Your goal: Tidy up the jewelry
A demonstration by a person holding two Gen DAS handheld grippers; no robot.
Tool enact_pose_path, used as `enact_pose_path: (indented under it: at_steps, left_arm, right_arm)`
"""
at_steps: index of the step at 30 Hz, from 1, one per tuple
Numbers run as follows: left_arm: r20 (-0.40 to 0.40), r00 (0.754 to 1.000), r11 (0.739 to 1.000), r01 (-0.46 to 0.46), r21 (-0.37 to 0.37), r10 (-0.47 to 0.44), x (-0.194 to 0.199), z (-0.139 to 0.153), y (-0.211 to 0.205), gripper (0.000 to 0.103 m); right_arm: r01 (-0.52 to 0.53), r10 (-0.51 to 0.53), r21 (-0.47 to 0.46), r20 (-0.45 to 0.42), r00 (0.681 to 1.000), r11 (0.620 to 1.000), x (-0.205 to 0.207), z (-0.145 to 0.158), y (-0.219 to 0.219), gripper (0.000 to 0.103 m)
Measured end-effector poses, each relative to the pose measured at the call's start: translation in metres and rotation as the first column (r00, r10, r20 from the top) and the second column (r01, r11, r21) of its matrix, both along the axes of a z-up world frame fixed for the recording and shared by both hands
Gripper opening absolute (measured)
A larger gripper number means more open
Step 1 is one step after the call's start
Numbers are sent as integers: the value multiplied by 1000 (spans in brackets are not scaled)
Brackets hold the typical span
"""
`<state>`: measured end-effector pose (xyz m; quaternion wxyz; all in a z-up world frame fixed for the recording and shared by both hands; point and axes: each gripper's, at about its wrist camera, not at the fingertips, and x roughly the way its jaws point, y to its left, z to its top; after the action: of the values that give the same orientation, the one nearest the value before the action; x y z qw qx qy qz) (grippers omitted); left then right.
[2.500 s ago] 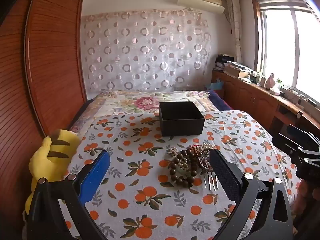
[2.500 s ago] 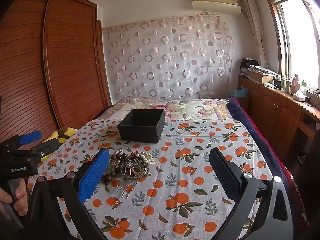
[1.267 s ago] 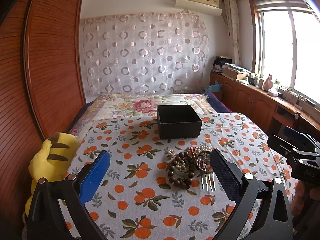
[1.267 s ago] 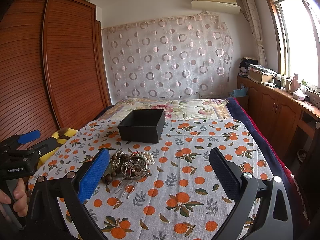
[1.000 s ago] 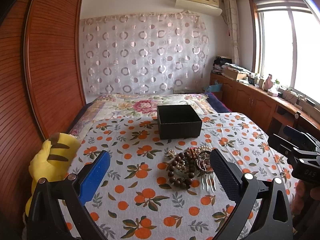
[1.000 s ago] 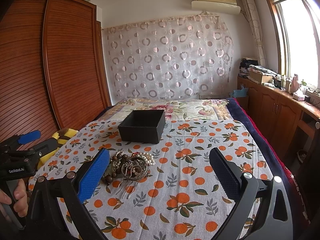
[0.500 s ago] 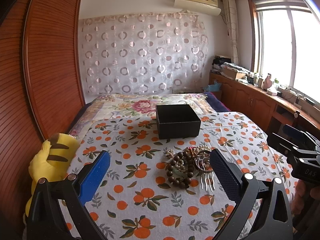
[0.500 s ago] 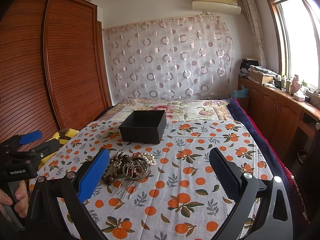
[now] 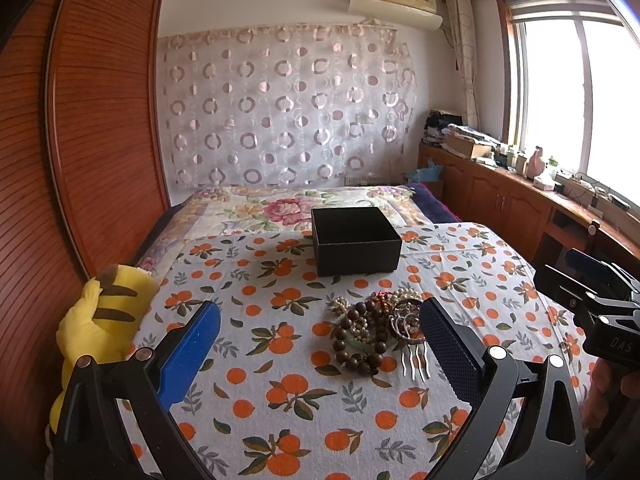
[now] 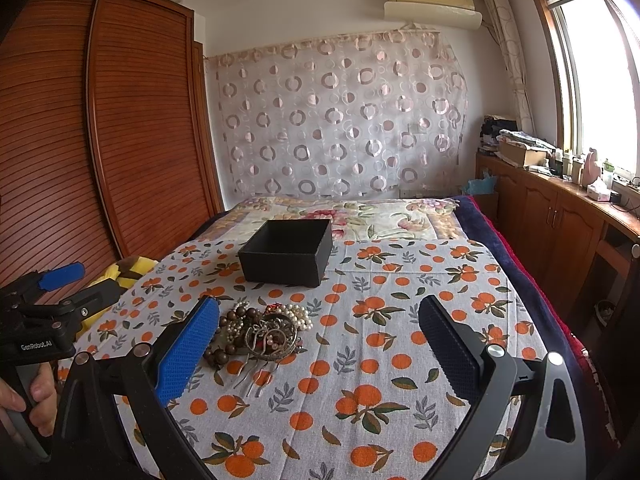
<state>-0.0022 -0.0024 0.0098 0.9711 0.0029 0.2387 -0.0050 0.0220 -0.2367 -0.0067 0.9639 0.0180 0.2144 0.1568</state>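
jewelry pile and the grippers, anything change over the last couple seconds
Almost nothing changed. Both views drifted very slightly, so the hand-held grippers shifted a touch. The left gripper and right gripper stayed open and took hold of nothing. The tangled pile of wooden beads, pearls and a metal hair comb still lies on the orange-print bedspread, short of the open black square box, which has not moved.

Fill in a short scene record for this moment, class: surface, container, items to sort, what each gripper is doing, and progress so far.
surface: bed with orange-print cloth
container: black box, open top, no jewelry visible inside
items: jewelry pile in one heap on the cloth, near side of the box; dark bead strand, pearls, hair comb
left gripper: open, empty
right gripper: open, empty
progress: nothing picked up yet
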Motion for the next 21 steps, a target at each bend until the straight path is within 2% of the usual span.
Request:
enact_pose_path:
  at_steps: [14,21]
  left_arm:
    - [-15,1000,1000,3,-3,-3,-1,1,-2,97]
    - [-59,998,1000,10,-24,-12,9,-21,4,97]
  right_arm:
    - [1,-1,-2,-9,1000,1000,0,2,2,101]
    - [-9,9,-7,-43,999,1000,8,-17,4,101]
